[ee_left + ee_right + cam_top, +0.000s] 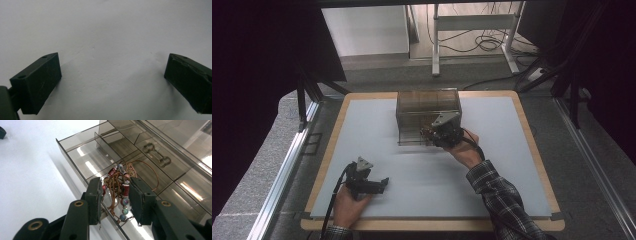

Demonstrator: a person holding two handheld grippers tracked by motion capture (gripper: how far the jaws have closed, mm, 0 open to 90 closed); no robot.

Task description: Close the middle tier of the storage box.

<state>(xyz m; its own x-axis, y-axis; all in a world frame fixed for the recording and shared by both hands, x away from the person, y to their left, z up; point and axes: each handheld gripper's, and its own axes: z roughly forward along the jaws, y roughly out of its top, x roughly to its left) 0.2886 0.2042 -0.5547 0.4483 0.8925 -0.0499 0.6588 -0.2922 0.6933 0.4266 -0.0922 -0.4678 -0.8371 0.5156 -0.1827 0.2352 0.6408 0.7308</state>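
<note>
R tongs [115, 195] part-spread astride beaded necklace [120, 182] over open organizer drawer [75, 157]; pads not pressing. L tongs [112, 75] spread wide above bare counter [105, 30].

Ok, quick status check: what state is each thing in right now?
Organizer box: upright on the table, its drawer pulled out.
Beaded jewellery: bunched in a drawer compartment, between the jaws.
Right hand-held gripper: jaws part open around the jewellery; whether the pads press it, cannot tell.
Left hand-held gripper: open, nothing between the jaws, over bare table.
</note>
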